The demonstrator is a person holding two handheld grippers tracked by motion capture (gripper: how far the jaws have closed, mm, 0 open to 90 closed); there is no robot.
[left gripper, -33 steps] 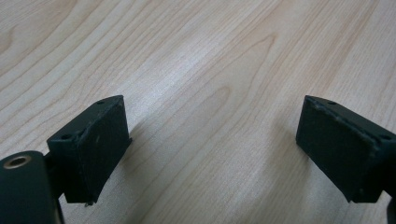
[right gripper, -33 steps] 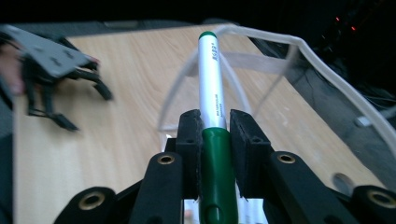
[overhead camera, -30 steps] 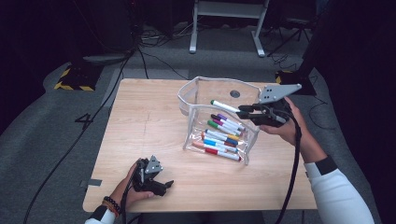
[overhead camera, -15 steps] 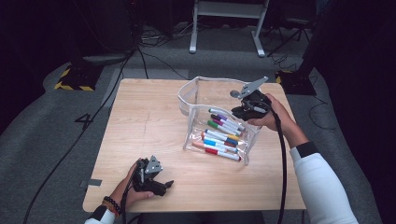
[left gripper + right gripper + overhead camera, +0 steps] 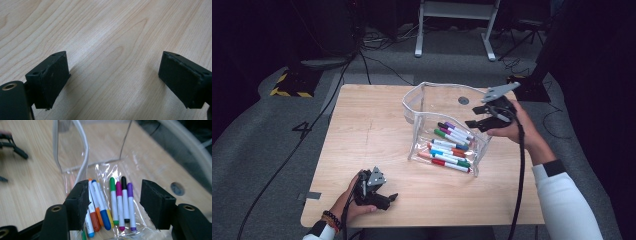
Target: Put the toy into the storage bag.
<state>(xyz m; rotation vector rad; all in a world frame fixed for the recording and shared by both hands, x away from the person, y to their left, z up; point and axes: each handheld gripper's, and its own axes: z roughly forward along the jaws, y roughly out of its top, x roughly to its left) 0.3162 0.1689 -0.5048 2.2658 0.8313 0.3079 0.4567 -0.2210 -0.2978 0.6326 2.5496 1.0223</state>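
A clear plastic pouch (image 5: pixel 422 107) stands open on the wooden table (image 5: pixel 362 135), with several coloured markers (image 5: pixel 452 147) lying in its bottom. My right gripper (image 5: pixel 474 123) hovers over the pouch's right rim. Its jaws have just been opening and are open, with nothing between them. In the right gripper view the gripper (image 5: pixel 116 195) looks down on the markers (image 5: pixel 120 202) inside the pouch (image 5: pixel 72 150). My left gripper (image 5: pixel 389 197) rests open near the table's front edge. In the left gripper view the gripper (image 5: pixel 113 72) has bare table (image 5: pixel 112 37) between its jaws.
A round dark hole (image 5: pixel 463 100) sits in the table behind the pouch. Beyond the table are floor cables, a white metal stand (image 5: pixel 457 30) and yellow-black tape (image 5: pixel 289 92). The other hand's gripper (image 5: pixel 12 145) lies far off on the table in the right gripper view.
My right gripper moved left and down over the pouch with a marker, then opened; the marker is out of its jaws. The left gripper has not moved.
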